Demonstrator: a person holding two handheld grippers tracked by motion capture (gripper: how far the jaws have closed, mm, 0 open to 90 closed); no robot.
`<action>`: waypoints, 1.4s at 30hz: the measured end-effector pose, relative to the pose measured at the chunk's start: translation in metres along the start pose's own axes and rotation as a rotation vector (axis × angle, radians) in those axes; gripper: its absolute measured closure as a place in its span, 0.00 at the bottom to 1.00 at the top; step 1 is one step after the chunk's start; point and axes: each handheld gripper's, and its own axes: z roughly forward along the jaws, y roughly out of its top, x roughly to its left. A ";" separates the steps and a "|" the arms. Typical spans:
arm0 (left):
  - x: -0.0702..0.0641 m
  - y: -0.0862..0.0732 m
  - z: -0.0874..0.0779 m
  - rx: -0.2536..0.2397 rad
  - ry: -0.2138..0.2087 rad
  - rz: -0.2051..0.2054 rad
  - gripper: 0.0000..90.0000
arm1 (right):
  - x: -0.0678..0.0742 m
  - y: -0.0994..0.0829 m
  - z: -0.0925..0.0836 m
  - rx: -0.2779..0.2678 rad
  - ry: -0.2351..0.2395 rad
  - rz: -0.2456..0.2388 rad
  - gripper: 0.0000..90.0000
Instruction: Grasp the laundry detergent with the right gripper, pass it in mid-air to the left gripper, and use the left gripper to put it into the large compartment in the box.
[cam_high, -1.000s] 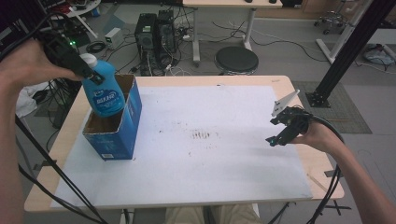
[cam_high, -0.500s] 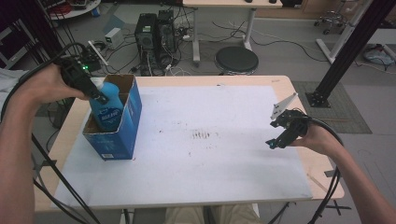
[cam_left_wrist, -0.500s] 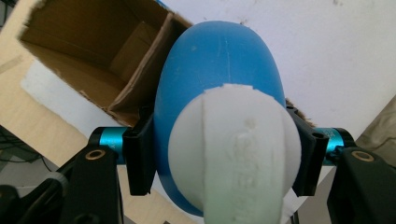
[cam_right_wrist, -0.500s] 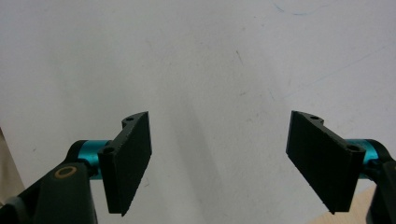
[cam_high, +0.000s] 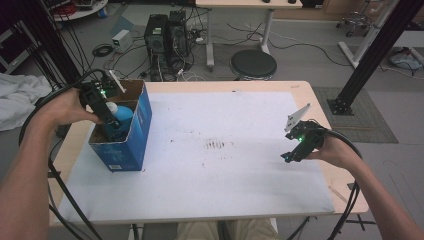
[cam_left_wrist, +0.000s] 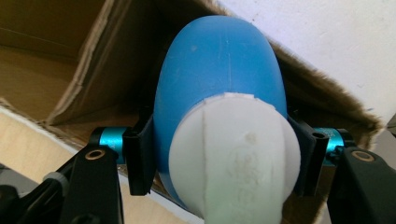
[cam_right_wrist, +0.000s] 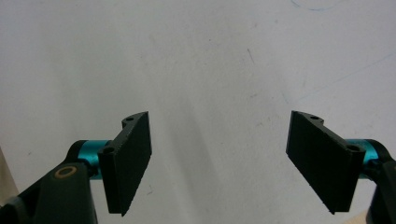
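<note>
Inside blue box (cam_high: 131, 145), left gripper (cam_high: 111, 124) clamping blue bottle (cam_left_wrist: 219, 84), apparently upright.

A black round stool (cam_high: 253, 63) and computer towers (cam_high: 165, 34) stand beyond the white-topped table (cam_high: 235, 190).

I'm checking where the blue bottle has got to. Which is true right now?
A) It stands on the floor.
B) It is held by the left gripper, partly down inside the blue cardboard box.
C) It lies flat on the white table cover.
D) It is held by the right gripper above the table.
B: the left gripper clamps the blue bottle near its white cap, and the bottle's body sits inside the open blue cardboard box.
</note>
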 end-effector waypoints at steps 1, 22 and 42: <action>0.000 -0.002 0.002 -0.006 0.001 0.000 0.42 | 0.000 0.000 0.001 0.000 0.001 0.000 0.24; -0.002 -0.007 0.018 0.017 0.008 0.049 0.42 | 0.005 0.004 0.005 0.003 0.003 0.000 0.24; -0.005 -0.002 0.019 0.051 0.019 0.038 0.32 | 0.009 0.004 0.007 0.004 0.009 -0.003 0.24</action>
